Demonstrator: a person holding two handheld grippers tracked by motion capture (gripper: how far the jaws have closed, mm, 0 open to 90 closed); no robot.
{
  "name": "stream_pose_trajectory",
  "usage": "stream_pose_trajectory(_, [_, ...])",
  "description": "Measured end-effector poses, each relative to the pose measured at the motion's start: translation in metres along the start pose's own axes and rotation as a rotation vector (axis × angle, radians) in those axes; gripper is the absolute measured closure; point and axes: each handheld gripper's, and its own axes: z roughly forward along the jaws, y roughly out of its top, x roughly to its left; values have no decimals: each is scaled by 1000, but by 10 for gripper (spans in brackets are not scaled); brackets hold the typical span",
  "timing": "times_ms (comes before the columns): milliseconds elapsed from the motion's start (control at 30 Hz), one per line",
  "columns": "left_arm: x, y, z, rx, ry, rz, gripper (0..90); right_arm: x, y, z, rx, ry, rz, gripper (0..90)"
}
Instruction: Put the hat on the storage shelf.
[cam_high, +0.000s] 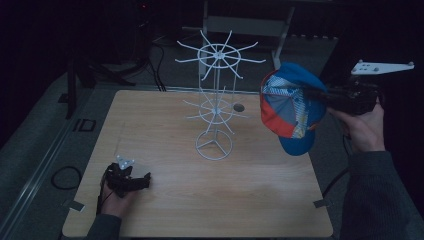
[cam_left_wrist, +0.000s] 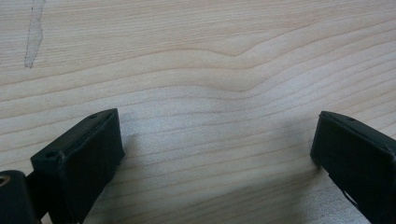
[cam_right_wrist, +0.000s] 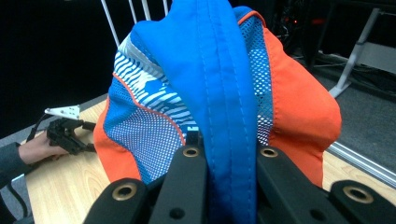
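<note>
Jaws of right gripper (cam_right_wrist: 229, 154) clamped on blue brim of cap (cam_high: 290, 107), held in air at 3 o'clock of wire rack (cam_high: 216, 100); left gripper (cam_left_wrist: 215, 154) spread, empty, on table (cam_high: 165, 145); advise lowering crown squarely over one top prong, release once settled.
</note>
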Motion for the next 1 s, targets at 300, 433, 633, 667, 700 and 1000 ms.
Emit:
stream_pose_trajectory(300, [0,0,0,2,0,3,27,1,8,-3,-34,10,0,878])
stream_pose_trajectory(433, [0,0,0,2,0,3,27,1,11,-5,-55,11,5,878])
stream_pose_trajectory(633, [0,0,0,2,0,3,27,3,13,-4,-69,13,-1,878])
stream_pose_trajectory(667, [0,0,0,2,0,3,27,3,13,-4,-69,13,-1,878])
stream_pose_trajectory(700, [0,0,0,3,-1,3,27,3,14,-4,-70,13,-5,878])
stream_pose_trajectory(1000, [0,0,0,1,0,2,27,4,17,-6,-92,15,-4,878])
